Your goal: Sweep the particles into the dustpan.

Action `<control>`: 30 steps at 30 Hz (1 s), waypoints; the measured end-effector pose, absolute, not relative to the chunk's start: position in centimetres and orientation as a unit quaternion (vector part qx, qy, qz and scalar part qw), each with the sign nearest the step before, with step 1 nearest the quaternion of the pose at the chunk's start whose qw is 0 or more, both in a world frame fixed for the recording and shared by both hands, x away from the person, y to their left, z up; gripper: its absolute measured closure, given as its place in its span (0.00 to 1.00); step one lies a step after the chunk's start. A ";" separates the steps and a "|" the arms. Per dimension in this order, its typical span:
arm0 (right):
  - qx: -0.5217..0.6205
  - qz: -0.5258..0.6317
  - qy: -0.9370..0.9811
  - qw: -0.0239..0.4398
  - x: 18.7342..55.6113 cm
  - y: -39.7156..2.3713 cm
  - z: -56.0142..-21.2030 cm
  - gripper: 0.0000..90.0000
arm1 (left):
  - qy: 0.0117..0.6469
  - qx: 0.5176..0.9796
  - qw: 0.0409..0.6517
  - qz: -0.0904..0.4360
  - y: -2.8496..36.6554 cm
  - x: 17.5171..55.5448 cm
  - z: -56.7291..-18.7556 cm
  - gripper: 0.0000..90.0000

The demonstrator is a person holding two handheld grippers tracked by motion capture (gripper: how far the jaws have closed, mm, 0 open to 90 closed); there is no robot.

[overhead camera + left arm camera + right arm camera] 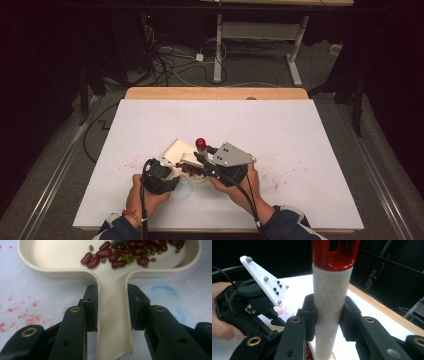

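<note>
A: Where's the scoop tray (62,255) & which way does it point?

B: Near-centre of the desk (300,130), close to the person's edge. Long axis runs approx 7 to 1 o'clock in the high view: handle (112,322) at 7, wide bowl end at 1. Flat on the desk.

A: Left tool (112,302)?

B: Clamped on the handle, pads touching both sides. Beans (125,251) (dark red kidney + small green) sit in the bowl, towards its right in the left gripper view.

A: Right tool (328,315)?

B: Gripping a white tube w/ red cap (329,297), upright, cap on top. It stands over the tray's bean side, at approx 3 o'clock from the left tool.

A: Anything in the way?

B: Tools are close together, the left one's grey plate (265,281) just beside the tube. Red specks (27,317) & a blue smear (165,290) on the desk around the tray.
</note>
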State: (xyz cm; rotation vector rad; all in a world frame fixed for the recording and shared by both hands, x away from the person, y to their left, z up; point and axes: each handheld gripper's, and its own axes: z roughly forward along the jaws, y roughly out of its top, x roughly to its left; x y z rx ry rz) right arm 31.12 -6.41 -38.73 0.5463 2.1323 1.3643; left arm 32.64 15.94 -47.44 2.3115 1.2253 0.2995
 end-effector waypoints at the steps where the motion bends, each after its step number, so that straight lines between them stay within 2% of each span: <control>1: 0.203 0.509 0.790 0.274 31.1 -6.4 -38.7 0.78 | 0.450 0.849 0.252 0.111 15.9 32.7 -47.4 0.71; 11: 0.216 0.524 0.779 0.269 31.5 -7.5 -38.1 0.78 | 0.452 0.847 0.258 0.109 16.5 33.0 -47.4 0.71; 30: 0.235 0.534 0.763 0.280 32.7 -12.4 -36.3 0.78 | 0.460 0.842 0.254 0.119 17.4 33.6 -47.4 0.71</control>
